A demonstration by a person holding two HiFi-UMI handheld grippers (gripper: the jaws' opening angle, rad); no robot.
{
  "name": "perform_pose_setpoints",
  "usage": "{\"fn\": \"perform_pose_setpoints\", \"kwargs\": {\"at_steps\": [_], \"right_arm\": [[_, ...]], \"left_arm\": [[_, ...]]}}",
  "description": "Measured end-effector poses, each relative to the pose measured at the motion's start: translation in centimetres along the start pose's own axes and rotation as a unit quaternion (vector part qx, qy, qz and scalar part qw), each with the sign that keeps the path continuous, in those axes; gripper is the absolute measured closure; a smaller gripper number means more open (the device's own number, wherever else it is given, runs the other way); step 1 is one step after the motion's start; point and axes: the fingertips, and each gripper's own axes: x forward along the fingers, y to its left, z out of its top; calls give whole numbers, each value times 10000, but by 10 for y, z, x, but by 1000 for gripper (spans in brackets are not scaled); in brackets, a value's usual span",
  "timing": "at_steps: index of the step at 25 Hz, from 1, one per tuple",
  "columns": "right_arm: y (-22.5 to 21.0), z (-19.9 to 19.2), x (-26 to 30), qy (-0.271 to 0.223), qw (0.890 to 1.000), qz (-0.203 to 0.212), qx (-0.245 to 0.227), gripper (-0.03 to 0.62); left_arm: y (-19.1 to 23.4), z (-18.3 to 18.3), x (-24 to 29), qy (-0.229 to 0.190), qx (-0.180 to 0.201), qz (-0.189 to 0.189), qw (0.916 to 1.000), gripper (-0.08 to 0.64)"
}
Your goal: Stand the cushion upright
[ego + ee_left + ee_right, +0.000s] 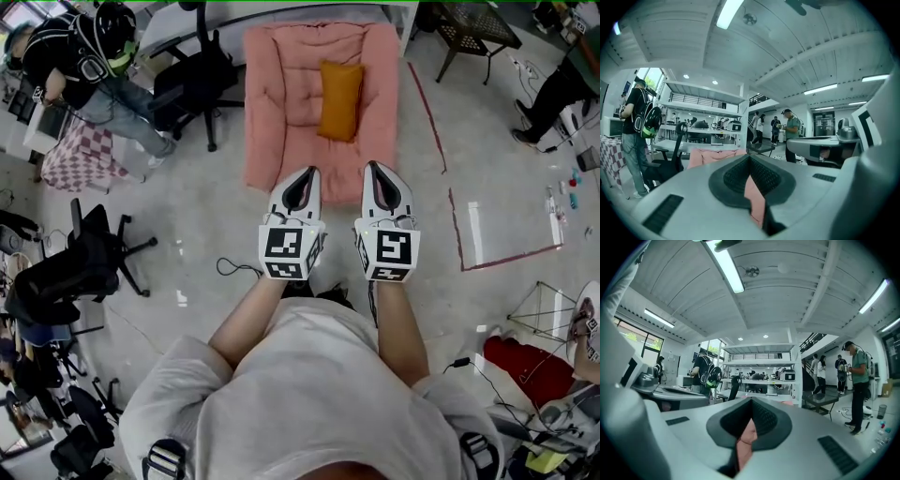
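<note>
Head view: left tongs [304,176], right tongs [376,172] clenched, empty.
Orange cushion [339,99] is seen, perhaps leaning, on pink lounger [277,141]; tongs are held paired, short of it.

A pink padded lounger [281,112] rests on the pale concrete floor [206,202], with an orange cushion [339,99] lying lengthwise near its middle, slightly toward the right edge. Red tape lines [427,111] mark the floor beside the lounger's right edge (a black office chair [194,82] stands off its left).
</note>
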Motion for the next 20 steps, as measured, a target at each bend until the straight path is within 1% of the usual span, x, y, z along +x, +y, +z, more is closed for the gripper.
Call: {"fn": "perform_pose_setpoints", "kwargs": {"at_steps": [5,10,20], "right_arm": [[-5,12,5,-35,9999,37,-127,584],[-8,27,17,-31,9998,80,-202,584],[1,25,12,-85,9997,22,-229,584]], "left_arm": [[-10,13,8,-74,-6,-91,9999,546],[-8,25,21,-60,-55,-125,9999,546],[-7,16,12,-6,-15,-236,9997,546]]}}
